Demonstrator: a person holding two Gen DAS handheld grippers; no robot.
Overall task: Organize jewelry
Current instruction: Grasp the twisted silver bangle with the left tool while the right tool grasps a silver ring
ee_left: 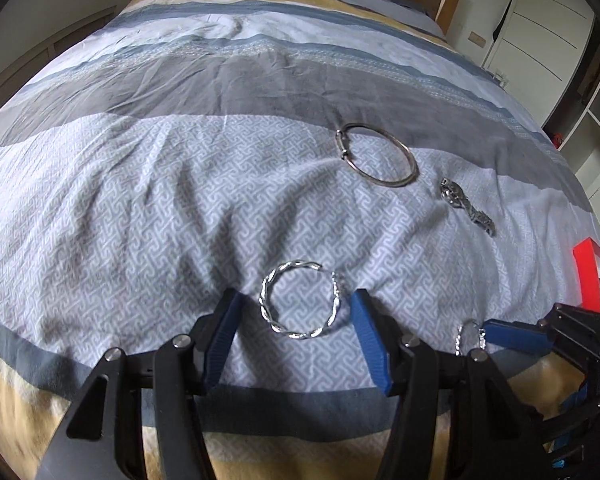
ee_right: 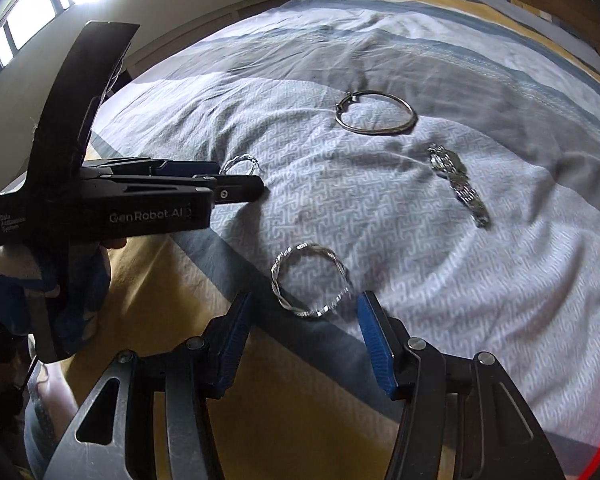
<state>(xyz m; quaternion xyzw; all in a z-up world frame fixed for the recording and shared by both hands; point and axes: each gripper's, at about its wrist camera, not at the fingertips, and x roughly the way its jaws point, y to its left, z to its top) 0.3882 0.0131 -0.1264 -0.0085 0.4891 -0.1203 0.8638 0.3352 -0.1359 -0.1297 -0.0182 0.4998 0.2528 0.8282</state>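
Observation:
A twisted silver bangle point(ee_left: 302, 300) lies flat on the patterned bedspread point(ee_left: 160, 200), between the blue pads of my left gripper point(ee_left: 296, 310); the pads stand apart from it, open. A second twisted bangle point(ee_right: 310, 280) lies the same way between the spread pads of my right gripper point(ee_right: 304, 312), untouched. In the right wrist view my left gripper point(ee_right: 244, 180) reaches in from the left over its bangle point(ee_right: 240, 164). One of my right gripper's fingers point(ee_left: 516, 334) shows beside the second bangle point(ee_left: 470, 336). A plain metal hoop bangle point(ee_left: 376, 156) and a silver link watch point(ee_left: 464, 204) lie farther up the bed.
A red box point(ee_left: 592, 280) sits at the bed's right edge. The bed's near edge with its grey and yellow stripes point(ee_right: 172, 300) runs just under both grippers. A wooden headboard point(ee_left: 448, 4) and white cupboards point(ee_left: 540, 20) stand beyond. A person's hand in a patterned sleeve point(ee_right: 40, 288) holds the left gripper.

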